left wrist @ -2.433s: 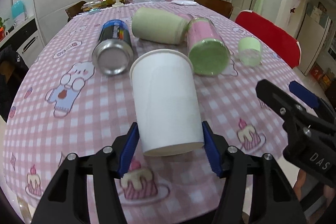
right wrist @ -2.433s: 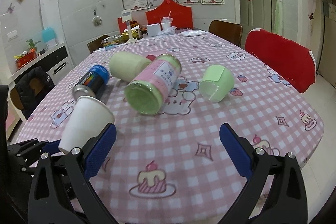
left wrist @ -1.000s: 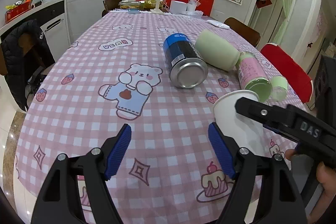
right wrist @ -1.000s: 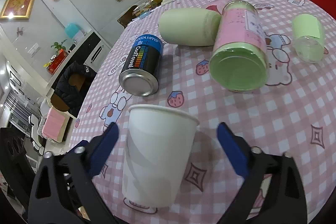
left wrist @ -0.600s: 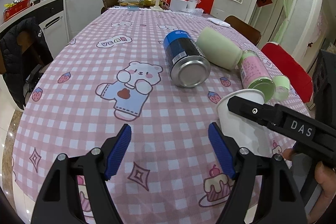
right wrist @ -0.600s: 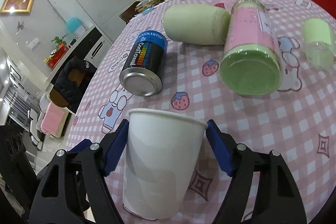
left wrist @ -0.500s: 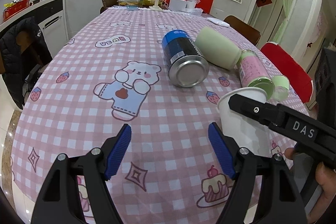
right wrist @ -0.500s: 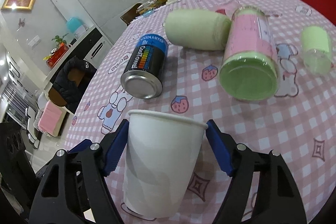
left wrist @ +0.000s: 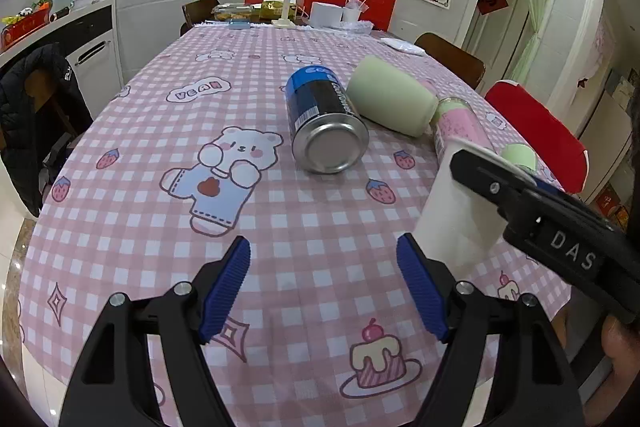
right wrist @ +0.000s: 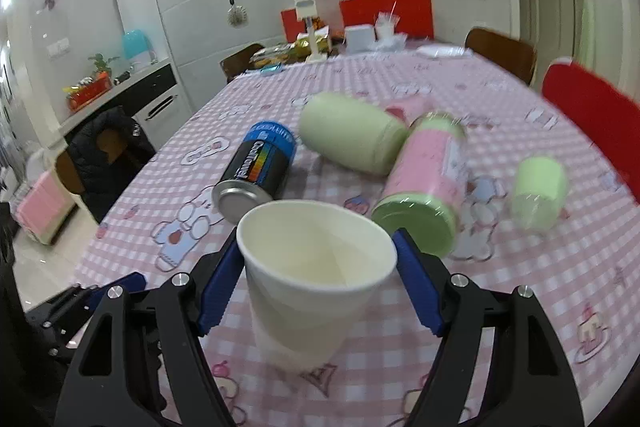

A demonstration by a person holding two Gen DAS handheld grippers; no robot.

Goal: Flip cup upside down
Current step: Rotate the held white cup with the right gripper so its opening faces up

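Your right gripper [right wrist: 318,277] pinches white paper cup [right wrist: 312,267] at both sides, mouth up, above pink checked tablecloth [left wrist: 132,219]. Your left gripper [left wrist: 323,285] spread wide, nothing between pads, just left of cup. Beyond cup: blue can [right wrist: 256,169], pale green bottle [right wrist: 348,137], pink-labelled jar [right wrist: 424,183], small green cup [right wrist: 538,191], all lying on sides.

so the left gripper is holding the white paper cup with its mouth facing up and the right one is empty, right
Not quite: the grippers are swapped. The right gripper holds the white paper cup, its blue pads against the cup's sides and the mouth facing up, as the right wrist view shows. The left gripper is the empty one, jaws open over the tablecloth in the left wrist view.
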